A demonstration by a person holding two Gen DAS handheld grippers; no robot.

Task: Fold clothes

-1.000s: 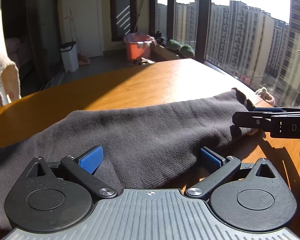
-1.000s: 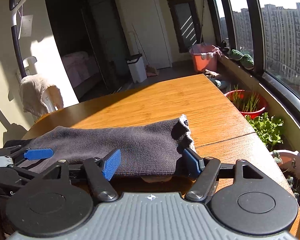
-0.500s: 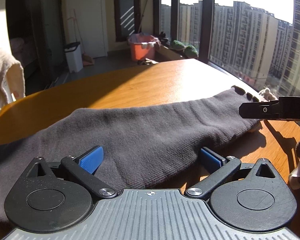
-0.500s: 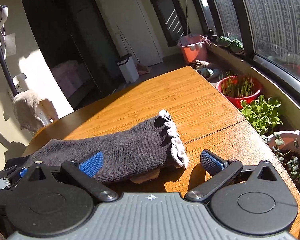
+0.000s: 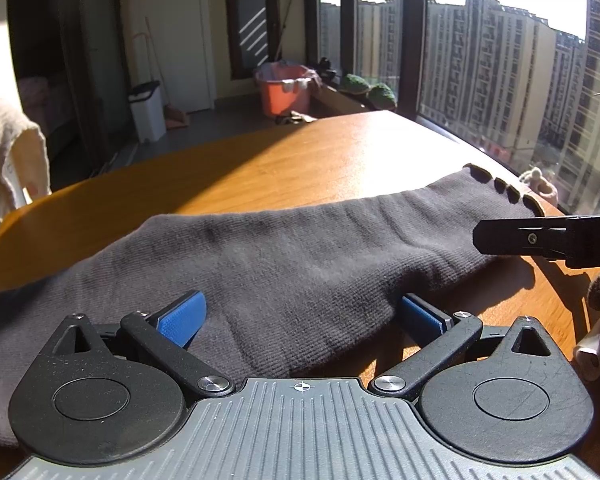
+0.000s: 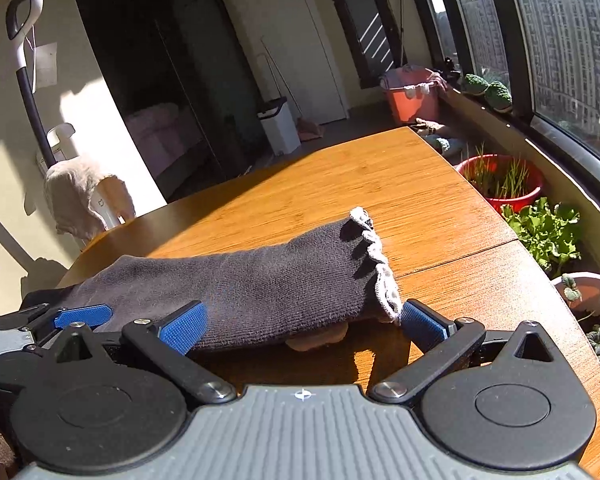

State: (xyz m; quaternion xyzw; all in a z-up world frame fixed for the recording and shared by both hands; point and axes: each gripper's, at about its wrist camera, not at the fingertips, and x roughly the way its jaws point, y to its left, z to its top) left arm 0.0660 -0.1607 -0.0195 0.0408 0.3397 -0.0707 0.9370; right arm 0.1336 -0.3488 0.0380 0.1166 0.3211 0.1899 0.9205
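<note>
A dark knit garment [image 5: 284,256] lies stretched lengthwise across the table [image 5: 300,160], flat and ready for folding. The left gripper [image 5: 300,316] and right gripper [image 6: 300,320] both stand spread wide at its near edge, grasping nothing, apparently poised to pinch the hem.

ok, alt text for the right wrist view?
The open right gripper straddles the frilled-cuff end of a dark grey knit garment lying on a sunlit wooden table. The left gripper shows at the left edge; potted plants line the window.
</note>
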